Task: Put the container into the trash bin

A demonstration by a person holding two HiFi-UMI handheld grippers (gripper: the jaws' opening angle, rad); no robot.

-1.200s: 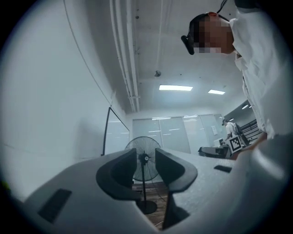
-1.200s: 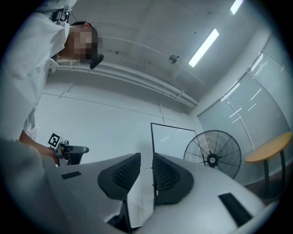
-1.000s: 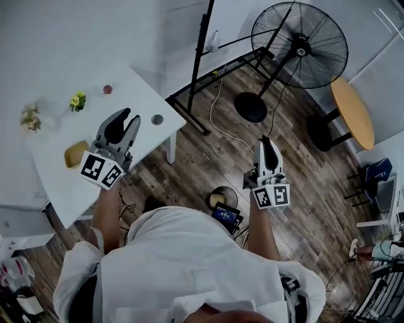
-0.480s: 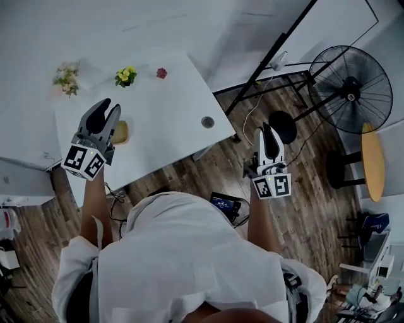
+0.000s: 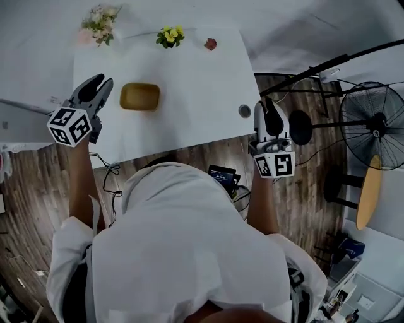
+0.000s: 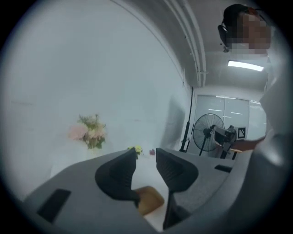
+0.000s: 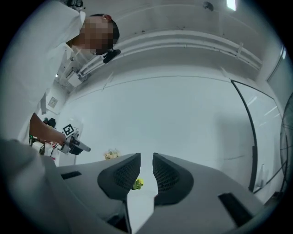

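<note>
- Mustard-brown container [image 5: 139, 96]: a shallow rounded-rectangle dish, lying flat on the white tabletop [image 5: 196, 76], open side up and apparently empty.
- It sits toward the left half of the tabletop, near the left hand-held gripper [image 5: 104, 80] but apart from it.
- Handling, judged: probably light and thin-walled, so the rim may flex under a pinch. Not fragile. The smooth surface could slip.
- Best hold, judged: one jaw inside and one outside the short wall facing the left hand-held gripper.
- Left hand-held gripper: jaws opening and already wide, with nothing pressed between them. In its own view [image 6: 145, 153] the container [image 6: 149, 199] shows low and beyond the jaws.
- Right hand-held gripper [image 5: 265, 104]: at the tabletop's right edge, beside a small grey round fitting [image 5: 245, 111]. Its jaws are a narrow gap apart and empty, as its own view [image 7: 146, 156] also shows.
- Also on the tabletop, at the far edge: a pink bouquet [image 5: 99, 19] and yellow flowers [image 5: 169, 36].
- Change from a second ago: the person has turned from the floor and fan [image 5: 375, 126] to face the tabletop squarely.
- The round bin seen on the floor then is no longer plainly in view.
- The left hand-held gripper now stands left of the container.
</note>
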